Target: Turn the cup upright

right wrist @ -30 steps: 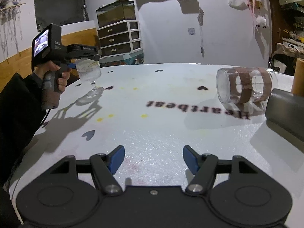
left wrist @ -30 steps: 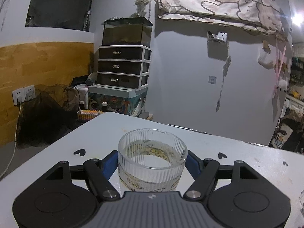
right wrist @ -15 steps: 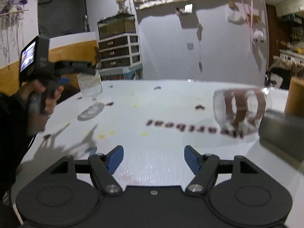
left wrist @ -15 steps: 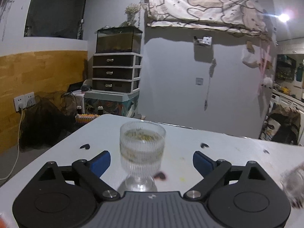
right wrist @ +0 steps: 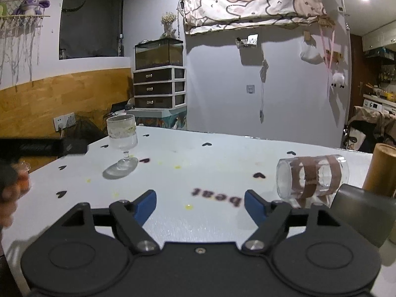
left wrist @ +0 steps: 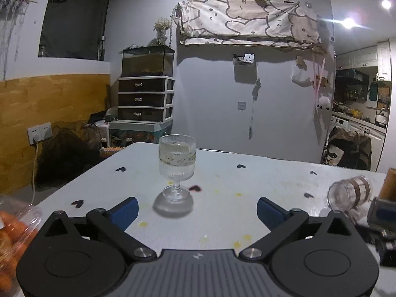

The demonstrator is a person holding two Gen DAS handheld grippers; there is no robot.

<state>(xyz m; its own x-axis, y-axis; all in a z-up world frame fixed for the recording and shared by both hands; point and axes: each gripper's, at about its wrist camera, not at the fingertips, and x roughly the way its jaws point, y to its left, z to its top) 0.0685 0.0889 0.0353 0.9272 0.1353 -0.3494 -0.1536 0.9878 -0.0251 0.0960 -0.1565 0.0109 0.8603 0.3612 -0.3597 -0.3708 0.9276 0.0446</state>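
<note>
Left gripper (left wrist: 195, 209): jaws spread wide, nothing between them. Ribbed stemmed glass (left wrist: 177, 167) stands upright on the white table (left wrist: 259, 185), ahead of it and clear of both fingers. Right gripper (right wrist: 200, 204): jaws apart, empty. Brown-banded clear cup (right wrist: 313, 177) lies on its side, just right of the right finger.

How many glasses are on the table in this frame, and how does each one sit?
2. A ribbed stemmed glass stands upright on the table's left side. A banded tumbler lies on its side at the right, mouth facing left. None seems hidden.
</note>
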